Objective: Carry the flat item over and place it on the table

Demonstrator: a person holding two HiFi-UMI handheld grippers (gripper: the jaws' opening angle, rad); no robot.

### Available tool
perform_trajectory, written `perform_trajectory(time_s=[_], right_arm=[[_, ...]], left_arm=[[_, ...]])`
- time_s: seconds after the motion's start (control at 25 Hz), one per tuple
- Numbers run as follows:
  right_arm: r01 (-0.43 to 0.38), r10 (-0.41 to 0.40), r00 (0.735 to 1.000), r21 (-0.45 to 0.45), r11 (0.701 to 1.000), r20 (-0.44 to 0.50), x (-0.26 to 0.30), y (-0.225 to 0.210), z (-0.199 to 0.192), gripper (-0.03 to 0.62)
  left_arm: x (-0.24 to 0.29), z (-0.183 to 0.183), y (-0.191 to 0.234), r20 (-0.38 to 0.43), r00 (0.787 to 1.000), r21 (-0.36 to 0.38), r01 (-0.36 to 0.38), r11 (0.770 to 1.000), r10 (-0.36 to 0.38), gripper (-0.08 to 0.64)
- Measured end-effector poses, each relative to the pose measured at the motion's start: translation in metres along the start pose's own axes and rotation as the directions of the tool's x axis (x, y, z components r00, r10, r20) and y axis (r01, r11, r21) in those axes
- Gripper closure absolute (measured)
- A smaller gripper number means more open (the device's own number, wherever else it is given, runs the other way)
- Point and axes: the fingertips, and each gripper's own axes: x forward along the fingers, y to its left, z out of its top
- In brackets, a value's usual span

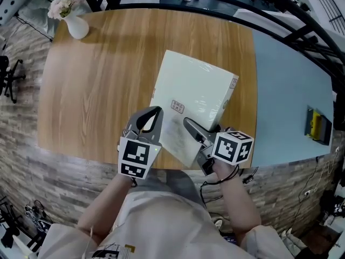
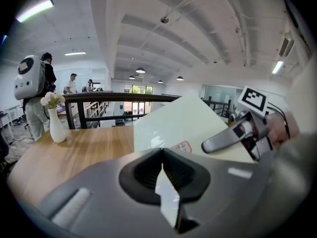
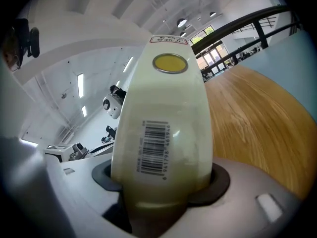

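Flowers (image 1: 63, 5) sit in white vase (image 1: 77, 27) on table (image 1: 97, 90), well apart from flat box (image 1: 194, 96).

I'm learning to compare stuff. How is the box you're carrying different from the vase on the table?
The flat box is big and square; the vase is small and rounded. The box is held tilted by the left gripper and right gripper; the vase stands upright on the wooden table, holding flowers. Both are pale.
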Motion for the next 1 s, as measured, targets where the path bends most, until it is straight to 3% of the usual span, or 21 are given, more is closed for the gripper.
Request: perform_trajectory(time_s=[0.84, 1.0], right_arm=[[0.089, -0.084, 0.996, 0.189, 0.978, -0.034, 0.004, -0.095, -0.01, 0.181], [0.111, -0.103, 0.994, 0.222, 0.969, -0.046, 0.004, -0.106, -0.017, 0.166]], left_arm=[[0.053, -0.025, -0.03, -0.095, 0.993, 0.037, 0.073, 0.997, -0.069, 0.557], [0.057, -0.029, -0.037, -0.104, 0.99, 0.012, 0.092, 0.996, -0.09, 0.557]])
